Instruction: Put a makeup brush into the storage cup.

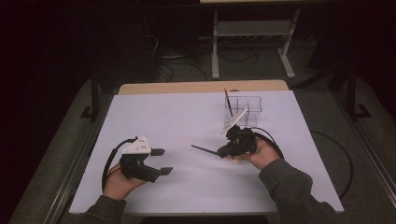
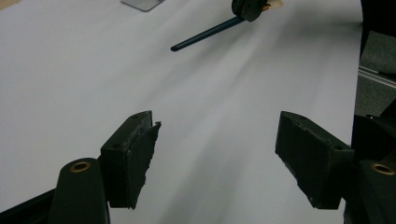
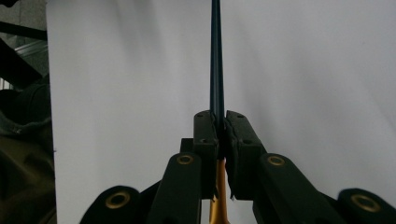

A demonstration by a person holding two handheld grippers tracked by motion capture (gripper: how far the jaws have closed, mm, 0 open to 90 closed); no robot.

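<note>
Jaws of right gripper [image 3: 219, 126] clenched on pencil [image 3: 216, 56], tip cut off, left gripper [image 2: 215, 158] jaws apart, empty

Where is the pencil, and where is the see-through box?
pencil [image 1: 205, 150]: high view, on its dark shaft sticking out of the right hand-held gripper.
see-through box [image 1: 254, 100]: high view, on its clear rim at the far side.
</note>
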